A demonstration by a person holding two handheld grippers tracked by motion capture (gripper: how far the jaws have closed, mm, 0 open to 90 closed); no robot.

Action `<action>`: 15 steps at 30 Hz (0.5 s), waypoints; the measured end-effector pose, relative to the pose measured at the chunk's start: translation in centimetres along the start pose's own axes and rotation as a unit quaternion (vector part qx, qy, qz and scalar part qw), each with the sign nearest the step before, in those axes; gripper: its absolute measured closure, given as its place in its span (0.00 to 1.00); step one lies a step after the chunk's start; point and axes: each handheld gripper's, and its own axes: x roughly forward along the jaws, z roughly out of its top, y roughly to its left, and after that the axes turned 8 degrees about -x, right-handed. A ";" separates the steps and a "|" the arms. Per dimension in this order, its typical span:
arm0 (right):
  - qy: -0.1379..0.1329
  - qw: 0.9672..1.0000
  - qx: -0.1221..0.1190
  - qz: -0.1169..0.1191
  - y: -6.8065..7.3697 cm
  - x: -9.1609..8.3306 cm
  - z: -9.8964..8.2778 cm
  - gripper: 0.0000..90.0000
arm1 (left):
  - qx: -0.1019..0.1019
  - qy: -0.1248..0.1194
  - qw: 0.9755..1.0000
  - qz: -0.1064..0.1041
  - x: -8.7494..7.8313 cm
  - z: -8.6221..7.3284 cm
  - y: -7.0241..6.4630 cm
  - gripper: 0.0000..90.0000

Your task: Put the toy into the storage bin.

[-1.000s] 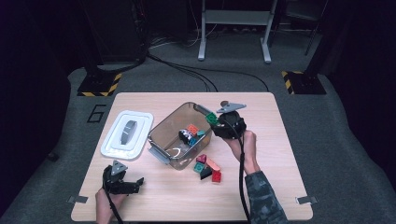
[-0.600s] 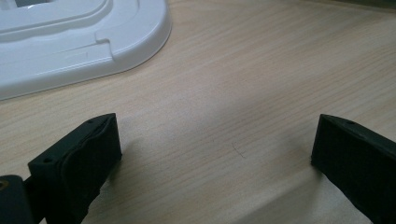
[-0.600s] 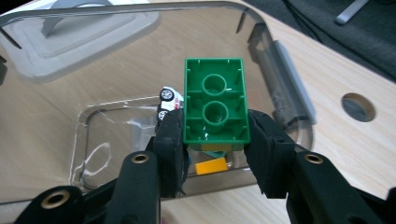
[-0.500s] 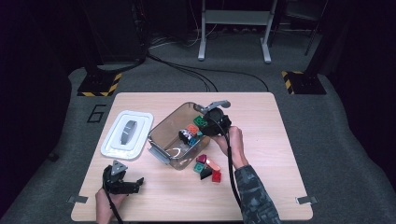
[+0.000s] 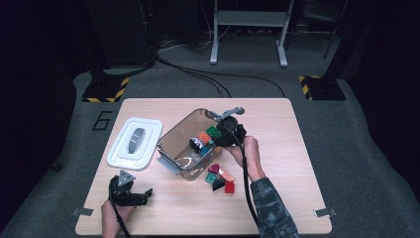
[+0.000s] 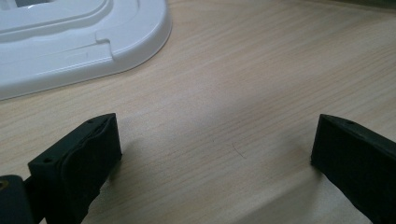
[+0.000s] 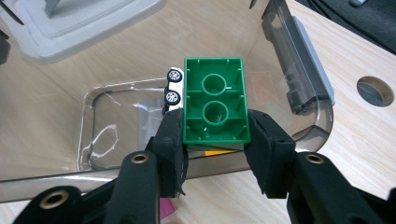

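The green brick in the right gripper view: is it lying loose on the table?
No, the green brick is clamped in the right hand-held gripper over the clear bin.

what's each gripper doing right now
left gripper: open, nothing between its jaws, low over the table.
right gripper: shut on the green brick, over the clear bin.

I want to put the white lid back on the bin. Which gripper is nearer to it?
Left. The left gripper rests on the table just below the white lid. The right gripper holds a green brick over the clear bin, which lies between them.

Bright tabletop, dark surroundings, soft focus
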 end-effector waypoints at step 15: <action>-0.033 0.999 0.007 -0.011 0.5 -2.3 -0.6 0.28 | -0.001 0.000 1.000 0.001 0.0 0.0 0.0 0.01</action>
